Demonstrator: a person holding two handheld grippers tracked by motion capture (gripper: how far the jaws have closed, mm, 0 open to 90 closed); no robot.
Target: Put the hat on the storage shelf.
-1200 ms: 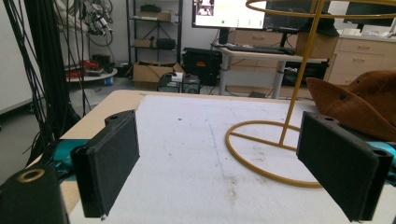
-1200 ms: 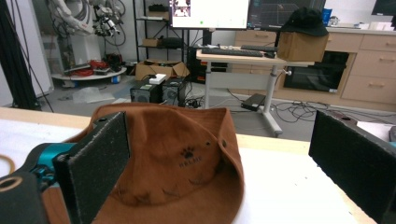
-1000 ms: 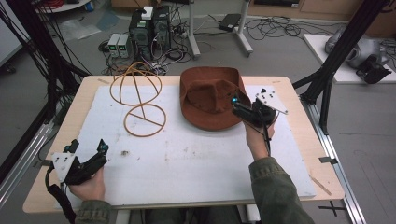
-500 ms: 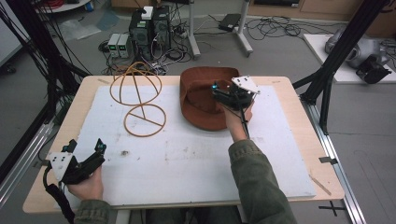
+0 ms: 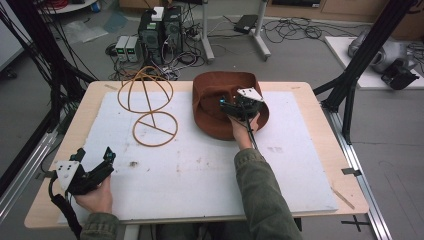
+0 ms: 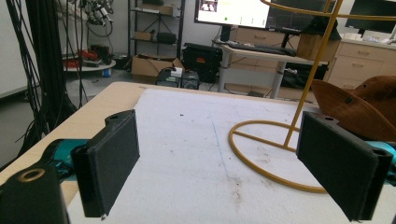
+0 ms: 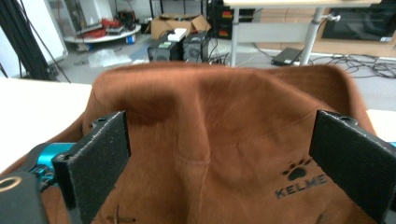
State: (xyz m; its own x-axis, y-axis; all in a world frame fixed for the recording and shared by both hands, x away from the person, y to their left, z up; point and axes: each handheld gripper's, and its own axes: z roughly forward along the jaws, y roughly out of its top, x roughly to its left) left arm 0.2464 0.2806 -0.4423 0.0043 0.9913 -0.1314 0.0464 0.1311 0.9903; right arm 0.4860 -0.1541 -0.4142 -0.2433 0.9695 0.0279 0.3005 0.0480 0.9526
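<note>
Two grippers are at work over a pale wooden surface [image 5: 310,100] topped with a white, slightly stained mat [image 5: 200,165]. At the near left edge the left gripper [image 5: 95,162] rests low in a hand, its flat black padded jaws released and wide apart with nothing between them. Beyond it stands a thin yellow wire stand [image 5: 147,105]: a round ring base with a crossbar and a domed hoop frame rising at the back. To its right, well apart from the left gripper, lies the brown hat [image 5: 212,97], soft and suede-like, with a curled brim and a small paw-print logo [image 7: 299,179]. The right gripper [image 5: 235,102] hovers over the hat's crown, its jaws spread open on either side of the fabric, not clamped
</note>
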